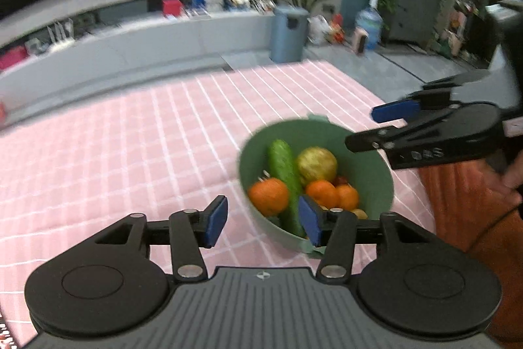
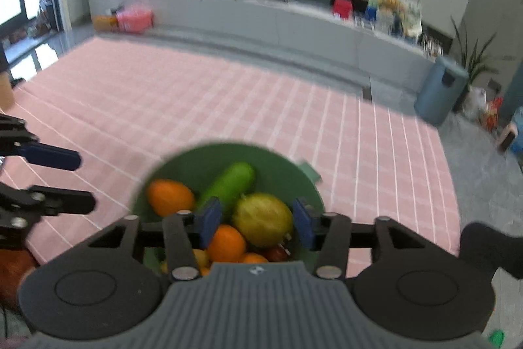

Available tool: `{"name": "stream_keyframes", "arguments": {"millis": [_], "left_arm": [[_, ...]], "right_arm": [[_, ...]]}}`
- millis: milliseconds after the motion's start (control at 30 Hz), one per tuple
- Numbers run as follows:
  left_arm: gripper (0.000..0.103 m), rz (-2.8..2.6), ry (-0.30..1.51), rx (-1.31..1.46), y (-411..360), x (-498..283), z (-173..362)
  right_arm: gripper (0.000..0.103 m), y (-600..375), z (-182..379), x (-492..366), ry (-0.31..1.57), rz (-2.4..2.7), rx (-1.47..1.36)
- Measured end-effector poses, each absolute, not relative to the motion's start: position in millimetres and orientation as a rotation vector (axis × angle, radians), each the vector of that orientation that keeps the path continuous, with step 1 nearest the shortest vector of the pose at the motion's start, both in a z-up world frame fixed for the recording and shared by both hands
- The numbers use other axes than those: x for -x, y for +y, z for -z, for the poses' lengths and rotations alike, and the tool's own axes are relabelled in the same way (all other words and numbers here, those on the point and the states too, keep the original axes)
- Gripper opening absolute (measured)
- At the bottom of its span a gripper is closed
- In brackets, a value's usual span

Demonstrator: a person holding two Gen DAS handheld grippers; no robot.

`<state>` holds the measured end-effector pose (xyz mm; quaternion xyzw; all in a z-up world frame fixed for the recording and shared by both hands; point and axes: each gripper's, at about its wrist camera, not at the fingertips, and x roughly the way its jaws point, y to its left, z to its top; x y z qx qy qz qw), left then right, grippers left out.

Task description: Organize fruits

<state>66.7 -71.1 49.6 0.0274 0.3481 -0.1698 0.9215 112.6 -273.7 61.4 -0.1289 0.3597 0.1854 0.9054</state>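
I am holding both grippers, left gripper and right gripper, half open and empty over the green bowl of fruit on the pink worktop. The sorting looks finished; next I am pulling away.

We noted both grippers, left gripper and right gripper, had black linkage arms, silver pivot screws, round black side discs, ribbed grey housings with a small emblem, and blue pads. The person wore an orange ribbed sleeve.
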Motion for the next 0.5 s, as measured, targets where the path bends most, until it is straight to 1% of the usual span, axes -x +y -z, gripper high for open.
{"name": "stream_keyframes", "arguments": {"millis": [33,100,133,233,300,433,500], "left_arm": [[0.062,0.328,0.694,-0.059,-67,-62,-54],[0.064,0.287,0.657,-0.063,-60,-53,-63],[0.066,0.267,0.640,-0.063,-56,-48,-67],[0.078,0.213,0.587,-0.061,-46,-36,-77],[0.087,0.179,0.549,-0.059,-41,-28,-81],[0.093,0.088,0.475,-0.060,-40,-15,-86],[0.095,0.066,0.458,-0.051,-41,-12,-87]], "right_arm": [[0.059,-269,-69,-105,0.717,-0.391,0.258],[0.064,-259,-83,-91,0.676,-0.408,0.240],[0.069,-255,-88,-84,0.659,-0.412,0.233],[0.079,-245,-100,-64,0.601,-0.404,0.199],[0.082,-240,-104,-52,0.571,-0.385,0.167],[0.090,-232,-104,-29,0.540,-0.350,0.098],[0.091,-229,-100,-19,0.526,-0.329,0.086]]}}
